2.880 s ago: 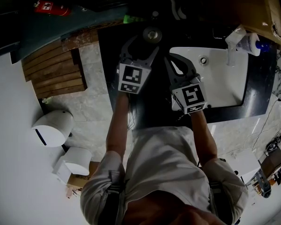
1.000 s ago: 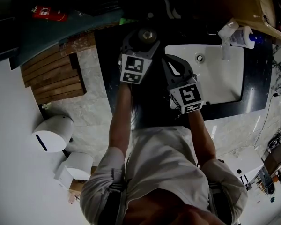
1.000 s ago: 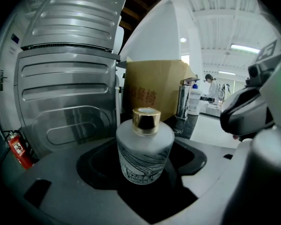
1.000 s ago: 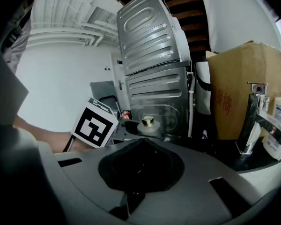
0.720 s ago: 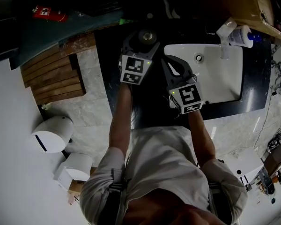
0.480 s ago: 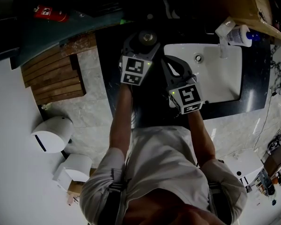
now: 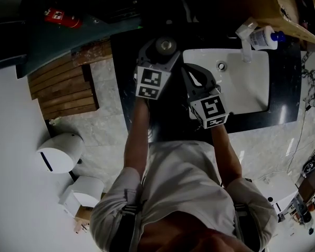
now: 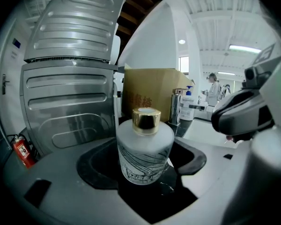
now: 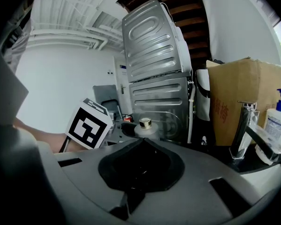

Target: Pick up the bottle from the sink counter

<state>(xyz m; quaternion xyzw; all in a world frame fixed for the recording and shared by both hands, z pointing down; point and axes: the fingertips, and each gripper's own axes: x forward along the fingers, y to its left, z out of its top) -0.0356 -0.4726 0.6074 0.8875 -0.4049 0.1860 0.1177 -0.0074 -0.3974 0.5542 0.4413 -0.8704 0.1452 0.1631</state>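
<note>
Between jaws of left gripper (image 8: 145,170): bottle (image 8: 145,146), frosted, gold cap, upright, pads pressed on both sides, over dark counter (image 7: 132,93) just left of sink (image 7: 252,88). Right gripper (image 9: 141,165) beside it, jaws together, empty.

Left gripper (image 7: 160,50): tipped up slightly. In its own view the cardboard box (image 8: 154,86) and faucet (image 8: 175,108) sit lower behind the bottle (image 8: 145,149) than a second ago.
Gold cap (image 7: 166,45): in the head view it now shows closer to the left marker cube (image 7: 150,84).
Soap dispenser (image 9: 276,121): wholly in the right gripper view, earlier cut off at the right edge. It is newly visible in the left gripper view, beside the faucet.
Head view framing: the sink (image 7: 247,88) has slid leftward.
</note>
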